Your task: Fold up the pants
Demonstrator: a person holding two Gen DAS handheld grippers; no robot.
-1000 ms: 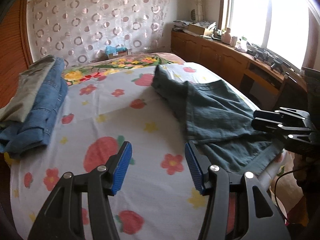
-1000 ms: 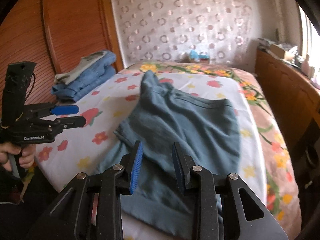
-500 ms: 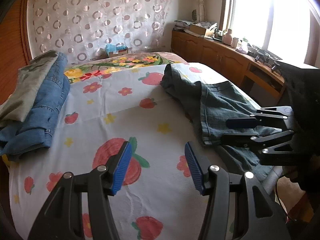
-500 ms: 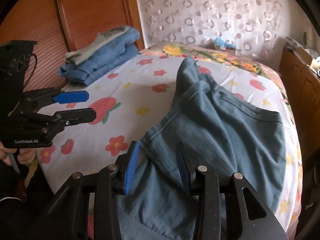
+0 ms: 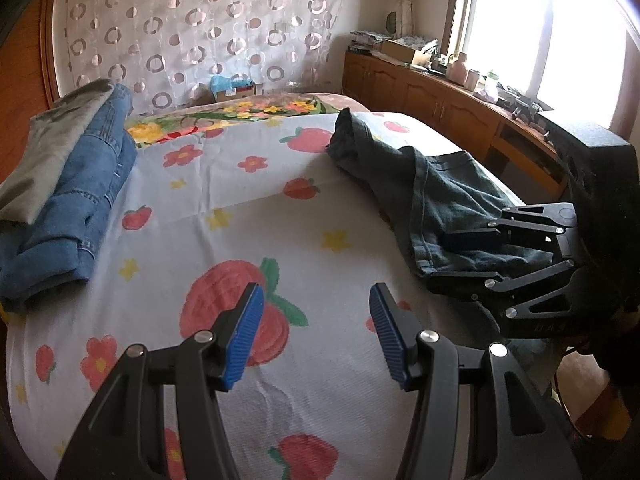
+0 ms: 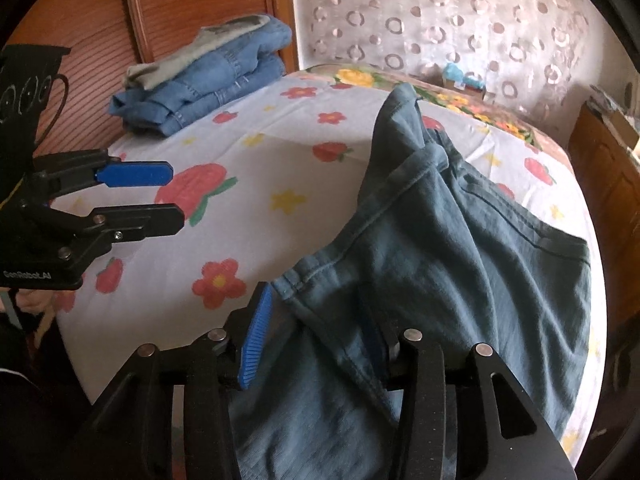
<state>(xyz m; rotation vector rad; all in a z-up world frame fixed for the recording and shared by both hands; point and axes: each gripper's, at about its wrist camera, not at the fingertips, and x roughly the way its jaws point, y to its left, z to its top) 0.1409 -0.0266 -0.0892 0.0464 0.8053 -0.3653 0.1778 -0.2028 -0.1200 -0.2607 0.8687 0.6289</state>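
Between right claw (image 6: 316, 340) pads: pants (image 6: 460, 264) hem.

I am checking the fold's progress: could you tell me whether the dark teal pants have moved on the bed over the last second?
Yes. The dark teal pants have been dragged toward the folded blue jeans by the wooden headboard, bunching narrower on the floral sheet.

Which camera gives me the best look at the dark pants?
The right wrist view: the dark pants spread across it, hem near the camera. The left wrist view shows them only sideways, partly behind the right gripper.
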